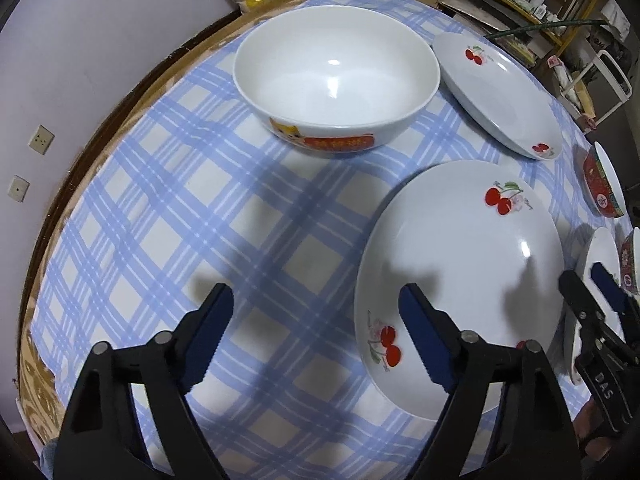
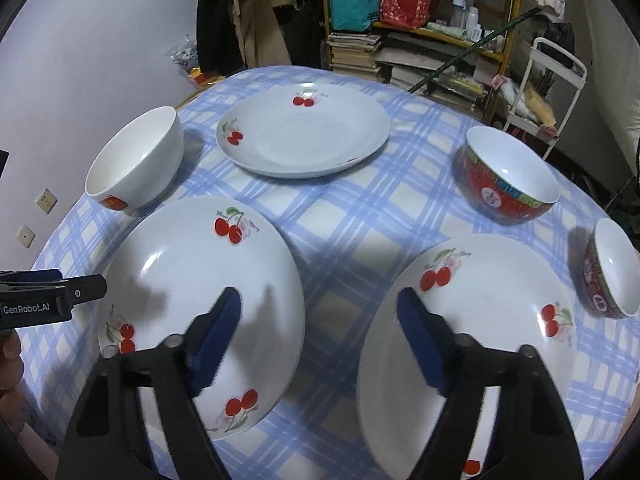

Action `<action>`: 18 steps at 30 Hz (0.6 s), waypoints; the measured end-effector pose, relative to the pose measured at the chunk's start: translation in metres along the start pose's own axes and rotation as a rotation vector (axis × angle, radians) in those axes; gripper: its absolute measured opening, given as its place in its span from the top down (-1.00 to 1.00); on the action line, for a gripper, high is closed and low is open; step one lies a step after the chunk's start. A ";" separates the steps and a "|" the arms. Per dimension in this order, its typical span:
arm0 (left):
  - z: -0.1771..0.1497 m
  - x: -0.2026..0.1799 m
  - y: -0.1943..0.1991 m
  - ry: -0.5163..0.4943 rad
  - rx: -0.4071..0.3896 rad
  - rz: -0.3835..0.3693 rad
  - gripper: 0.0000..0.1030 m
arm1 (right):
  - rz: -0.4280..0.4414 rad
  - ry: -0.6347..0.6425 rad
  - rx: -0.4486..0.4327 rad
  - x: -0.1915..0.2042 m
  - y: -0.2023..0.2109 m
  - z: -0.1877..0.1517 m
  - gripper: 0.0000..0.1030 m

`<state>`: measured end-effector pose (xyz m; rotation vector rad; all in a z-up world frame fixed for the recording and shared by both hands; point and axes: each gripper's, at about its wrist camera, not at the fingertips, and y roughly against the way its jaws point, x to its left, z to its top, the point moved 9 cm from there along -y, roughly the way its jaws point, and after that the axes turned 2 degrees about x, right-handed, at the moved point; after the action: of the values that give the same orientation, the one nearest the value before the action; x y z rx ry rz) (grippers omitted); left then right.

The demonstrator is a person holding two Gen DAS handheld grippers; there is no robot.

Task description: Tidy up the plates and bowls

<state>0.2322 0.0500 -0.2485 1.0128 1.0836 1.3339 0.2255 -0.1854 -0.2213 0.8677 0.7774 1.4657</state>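
Three white plates with red cherries lie on the checked cloth. My left gripper (image 1: pixel 316 312) is open, pointing steeply down. Its right finger hangs over the left rim of the near plate (image 1: pixel 460 264), its left finger over bare cloth. My right gripper (image 2: pixel 320 320) is open too. It straddles the gap between that plate (image 2: pixel 192 272) and a second plate (image 2: pixel 488 320), one finger above each. No pad presses on anything. Each gripper shows at the edge of the other view, the right gripper (image 1: pixel 586 280) and the left gripper (image 2: pixel 80 282). The third plate (image 2: pixel 304 136) lies further back.
A large white bowl (image 1: pixel 332 76) stands at the back left near the table edge. Two red patterned bowls (image 2: pixel 508 176) (image 2: pixel 612 268) sit on the right. Cluttered shelves (image 2: pixel 420 40) and a white cart (image 2: pixel 556 80) stand beyond the table. A wall is on the left.
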 end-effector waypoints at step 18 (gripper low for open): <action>-0.011 -0.007 -0.020 0.005 0.079 -0.049 0.30 | 0.127 -0.036 0.091 0.013 -0.023 -0.011 0.72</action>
<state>0.2262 0.0421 -0.2703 1.0346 1.1653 1.2627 0.2270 -0.1700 -0.2457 1.0259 0.7791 1.5310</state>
